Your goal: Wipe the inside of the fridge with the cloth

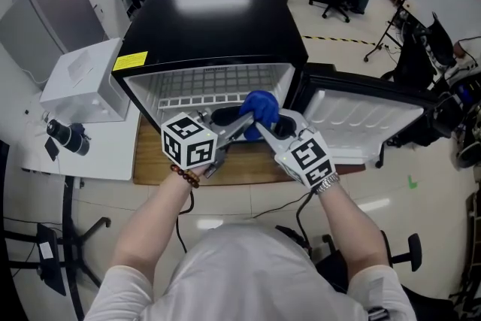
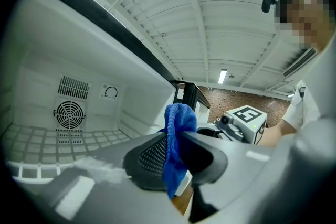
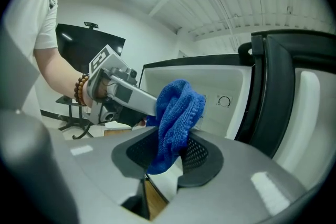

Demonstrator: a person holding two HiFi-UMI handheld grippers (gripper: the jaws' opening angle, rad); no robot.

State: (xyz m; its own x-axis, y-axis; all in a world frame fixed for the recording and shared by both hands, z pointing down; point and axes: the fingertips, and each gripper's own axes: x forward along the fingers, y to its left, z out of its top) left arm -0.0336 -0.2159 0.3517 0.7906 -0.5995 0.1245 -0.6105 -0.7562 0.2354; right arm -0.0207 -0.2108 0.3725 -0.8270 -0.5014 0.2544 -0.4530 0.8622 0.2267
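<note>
Where I stand at the open fridge (image 1: 218, 19) | left claw (image 2: 176, 157): pinching the blue cloth (image 1: 261, 107) | right claw (image 3: 168, 152): gripping same cloth

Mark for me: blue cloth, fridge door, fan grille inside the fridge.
blue cloth (image 1: 261, 107), head view, top of the bunched fabric.
fridge door (image 1: 364, 120), head view, white inner liner.
fan grille (image 2: 70, 112), left gripper view, centre of the round vent.
</note>
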